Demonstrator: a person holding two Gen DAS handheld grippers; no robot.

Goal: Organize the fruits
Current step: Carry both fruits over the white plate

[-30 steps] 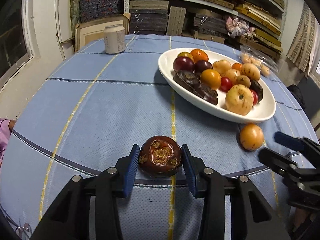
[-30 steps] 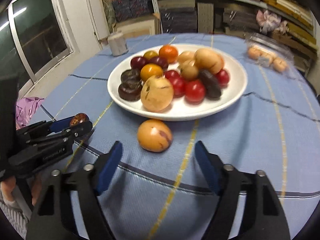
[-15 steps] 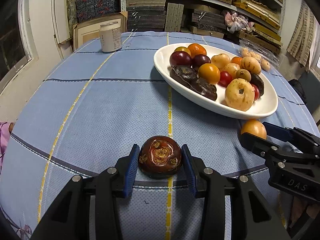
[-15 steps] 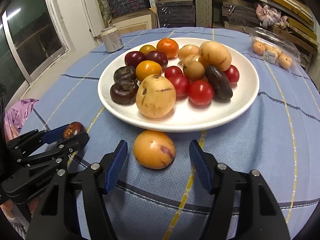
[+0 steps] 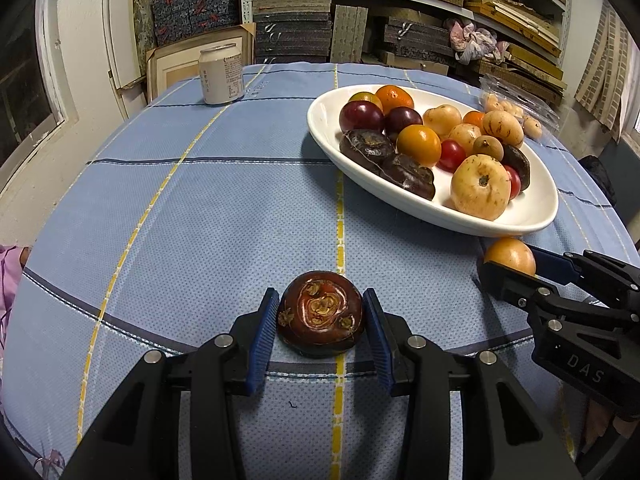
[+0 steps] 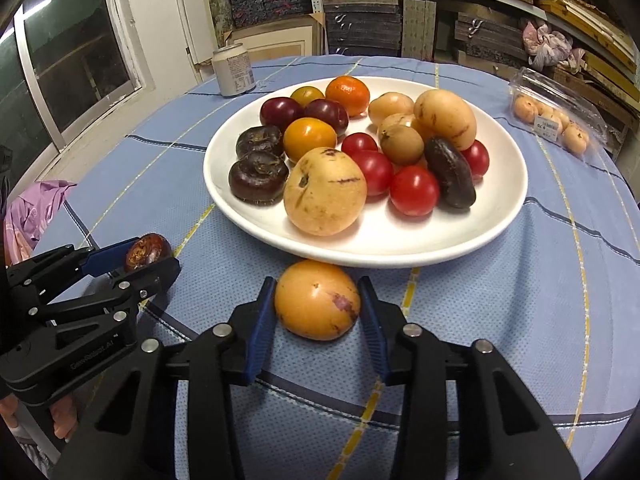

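Note:
My left gripper (image 5: 320, 330) is shut on a dark brown round fruit (image 5: 320, 314) that rests on the blue cloth; the fruit also shows in the right wrist view (image 6: 146, 250). My right gripper (image 6: 318, 314) has its blue pads on both sides of an orange-yellow fruit (image 6: 317, 300) lying just in front of the white plate (image 6: 492, 216); the pads are at or nearly at its skin. That fruit also shows in the left wrist view (image 5: 510, 256). The plate (image 5: 324, 120) holds several fruits: dark, red, orange and yellow.
A white can (image 5: 221, 75) stands at the table's far left. A clear plastic box of small yellow fruits (image 6: 560, 120) lies at the far right. The blue checked cloth (image 5: 200, 208) covers the round table. Shelves of stacked boards stand behind.
My right gripper moved forward around the orange-yellow fruit and narrowed onto it. My left gripper stayed shut on the dark fruit, almost still.

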